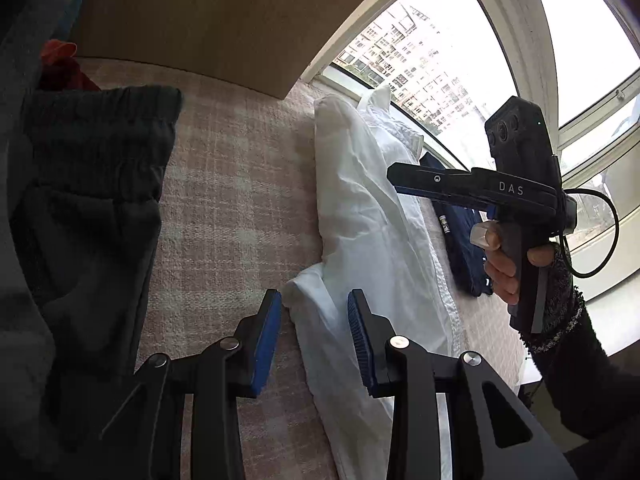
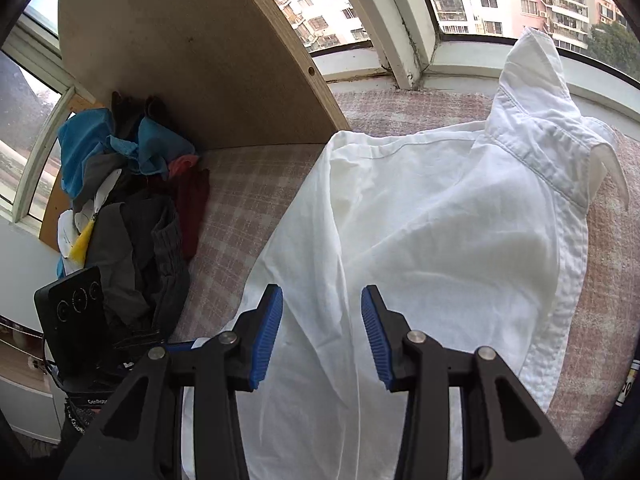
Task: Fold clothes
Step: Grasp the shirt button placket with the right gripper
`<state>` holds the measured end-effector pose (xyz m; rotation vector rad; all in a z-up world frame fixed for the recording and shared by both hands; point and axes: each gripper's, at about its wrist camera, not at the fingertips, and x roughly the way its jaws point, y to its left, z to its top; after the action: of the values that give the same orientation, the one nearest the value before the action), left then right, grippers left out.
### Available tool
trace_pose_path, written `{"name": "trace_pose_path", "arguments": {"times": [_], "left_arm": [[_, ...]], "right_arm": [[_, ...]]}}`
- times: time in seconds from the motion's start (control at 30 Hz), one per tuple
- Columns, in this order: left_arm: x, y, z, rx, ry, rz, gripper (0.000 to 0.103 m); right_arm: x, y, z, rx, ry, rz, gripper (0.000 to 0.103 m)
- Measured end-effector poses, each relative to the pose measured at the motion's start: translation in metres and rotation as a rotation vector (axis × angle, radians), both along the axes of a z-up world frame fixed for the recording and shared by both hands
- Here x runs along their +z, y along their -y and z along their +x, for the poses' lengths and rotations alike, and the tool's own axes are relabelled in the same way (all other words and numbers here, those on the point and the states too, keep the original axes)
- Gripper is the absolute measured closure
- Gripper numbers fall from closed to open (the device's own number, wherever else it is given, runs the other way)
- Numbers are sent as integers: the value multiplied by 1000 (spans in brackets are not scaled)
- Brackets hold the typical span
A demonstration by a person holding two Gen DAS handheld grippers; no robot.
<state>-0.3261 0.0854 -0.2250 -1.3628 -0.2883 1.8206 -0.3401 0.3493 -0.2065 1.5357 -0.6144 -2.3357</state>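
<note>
A white collared shirt [image 2: 420, 220] lies partly folded on a pink checked cloth surface [image 2: 240, 200], its collar [image 2: 560, 128] toward the window. It also shows in the left wrist view [image 1: 360, 220] as a long folded bundle. My left gripper [image 1: 314, 312] is open and empty, just above the shirt's near edge. My right gripper [image 2: 322, 312] is open and empty, hovering over the shirt's lower body. The right gripper also appears in the left wrist view [image 1: 396, 184], held above the shirt.
Dark grey trousers [image 1: 92, 184] lie at the left. A pile of blue, red and grey clothes [image 2: 132, 184] sits against a wooden panel [image 2: 180, 48]. A navy garment [image 1: 460, 248] lies beyond the shirt by the window [image 1: 440, 60].
</note>
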Motion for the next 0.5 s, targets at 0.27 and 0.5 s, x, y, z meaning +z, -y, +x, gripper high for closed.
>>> {"name": "trace_pose_path", "arguments": {"times": [0.27,0.5], "left_arm": [[-9,17,3,94,16,69,101],[5,4,24,118,-194,-298,71]], "right_arm": [[-3,-15,5,-23,-50,-91,100],[28,-47,30,-86,-123,-100,86]]}}
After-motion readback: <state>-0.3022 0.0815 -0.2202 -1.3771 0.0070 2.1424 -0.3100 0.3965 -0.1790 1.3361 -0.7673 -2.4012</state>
